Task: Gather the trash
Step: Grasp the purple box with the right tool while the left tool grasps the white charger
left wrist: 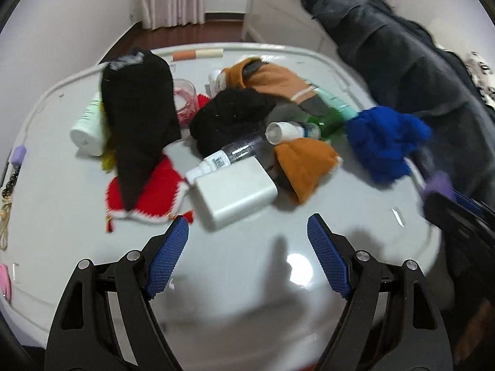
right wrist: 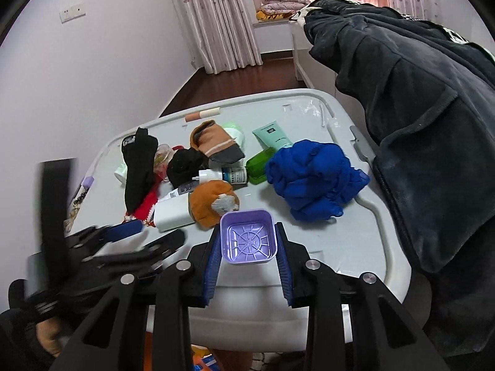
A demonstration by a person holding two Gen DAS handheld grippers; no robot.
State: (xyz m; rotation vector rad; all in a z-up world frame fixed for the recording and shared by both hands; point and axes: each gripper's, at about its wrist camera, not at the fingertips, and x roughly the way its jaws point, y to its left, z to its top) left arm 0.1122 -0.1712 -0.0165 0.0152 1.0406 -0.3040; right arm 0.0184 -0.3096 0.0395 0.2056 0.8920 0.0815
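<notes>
My right gripper (right wrist: 247, 242) is shut on a small purple square plastic container (right wrist: 247, 236), held above the near edge of the grey table (right wrist: 355, 228). My left gripper (left wrist: 247, 232) is open and empty, low over the table's near part, just short of a white rectangular box (left wrist: 235, 191). The left gripper also shows blurred at the left of the right wrist view (right wrist: 133, 235). Behind the box lies a pile: a clear bottle (left wrist: 241, 150), a small white-capped bottle (left wrist: 287, 131), a white tube (left wrist: 88, 126), a green bottle (right wrist: 260, 165), a mint tube (right wrist: 272, 134).
Mixed into the pile are black socks (left wrist: 139, 117), orange socks (left wrist: 306, 167), a red knitted piece (left wrist: 145, 198) and a blue cloth (right wrist: 312, 179). A dark coat (right wrist: 417, 123) hangs along the table's right side. A bead string (left wrist: 9, 185) lies at the left edge.
</notes>
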